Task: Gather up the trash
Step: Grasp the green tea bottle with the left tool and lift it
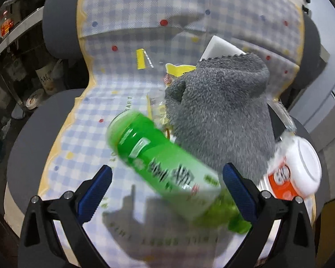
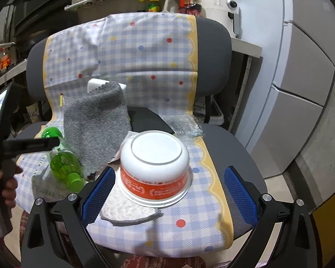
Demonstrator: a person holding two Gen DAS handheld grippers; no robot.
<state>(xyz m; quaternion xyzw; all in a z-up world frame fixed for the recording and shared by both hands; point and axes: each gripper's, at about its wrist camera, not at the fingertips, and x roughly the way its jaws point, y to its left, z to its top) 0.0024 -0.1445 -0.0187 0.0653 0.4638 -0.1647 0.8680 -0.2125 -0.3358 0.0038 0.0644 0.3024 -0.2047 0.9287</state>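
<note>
A green plastic bottle (image 1: 167, 169) lies on the checked cloth on the chair seat, between the open jaws of my left gripper (image 1: 167, 185), untouched by the pads as far as I can tell. It also shows in the right wrist view (image 2: 64, 163). An upturned white and orange instant-noodle bowl (image 2: 154, 167) sits just ahead of my open right gripper (image 2: 167, 189), and it shows in the left wrist view (image 1: 294, 169). Yellow wrappers (image 1: 178, 70) lie behind the bottle. The left gripper's finger (image 2: 31, 145) shows in the right wrist view.
A grey fluffy towel (image 1: 218, 116) is draped over a white box (image 1: 221, 49) in the seat's middle. A black flat object (image 2: 147, 120) and clear crumpled plastic (image 2: 185, 125) lie behind the bowl. The grey chair back (image 2: 212, 55), shelves and a fridge (image 2: 301, 67) surround it.
</note>
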